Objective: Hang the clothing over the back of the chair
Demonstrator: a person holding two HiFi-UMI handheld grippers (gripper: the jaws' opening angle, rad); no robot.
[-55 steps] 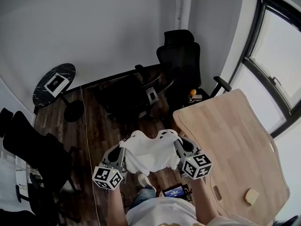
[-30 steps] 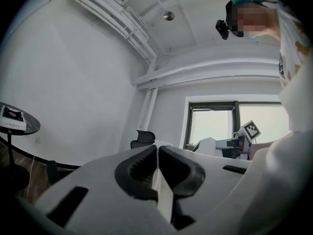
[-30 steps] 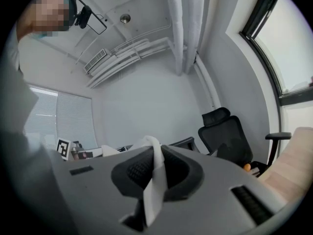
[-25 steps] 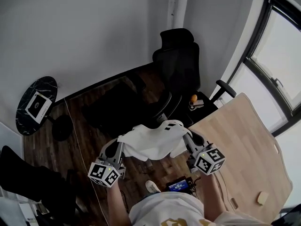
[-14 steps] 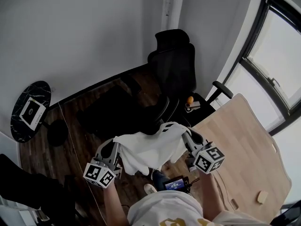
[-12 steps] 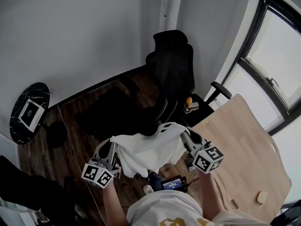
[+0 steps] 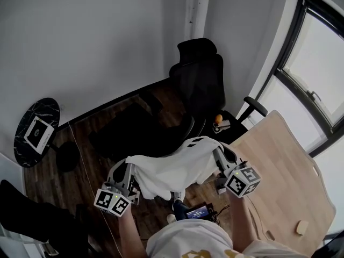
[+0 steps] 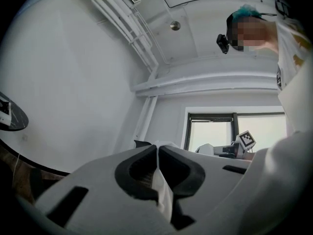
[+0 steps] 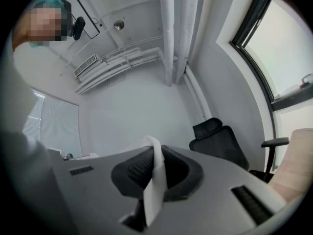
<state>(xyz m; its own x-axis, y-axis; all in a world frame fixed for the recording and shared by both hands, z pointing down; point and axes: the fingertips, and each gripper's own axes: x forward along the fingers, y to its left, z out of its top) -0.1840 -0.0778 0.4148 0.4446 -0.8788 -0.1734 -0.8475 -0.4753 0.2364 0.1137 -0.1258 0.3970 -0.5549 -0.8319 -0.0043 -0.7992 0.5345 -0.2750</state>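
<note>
Premises: a dark wooden floor (image 7: 91, 160), a pale wooden table (image 7: 279, 165) on the right, and a black office chair (image 7: 200, 82) standing upright in the corner ahead of the person.

Item under task: the white clothing (image 7: 172, 168) is held in mid-air, stretched between the two grippers in front of the person. It is well short of the chair and touches neither the chair nor the table. Its middle sags, and a loose fold droops below the left side.

Left gripper (image 7: 128, 172): the jaws are clenched on a thin edge of the fabric, which runs down between the pads in the left gripper view.

Right gripper (image 7: 219, 156): the jaws are likewise clamped on a narrow strip of cloth that stands up between them.

Assessment: the hanging step is not yet done.

Hazards noted:
- Each grip takes only a slim edge, so a tug against the headrest could pull the fabric free.
- The sagging middle may snag on the headrest or on the armrest (image 7: 252, 105) if it is carried too low.
- A drape with uneven lengths front and back would likely slide off.
- Pushing on a chair of this type may make it swivel.
</note>
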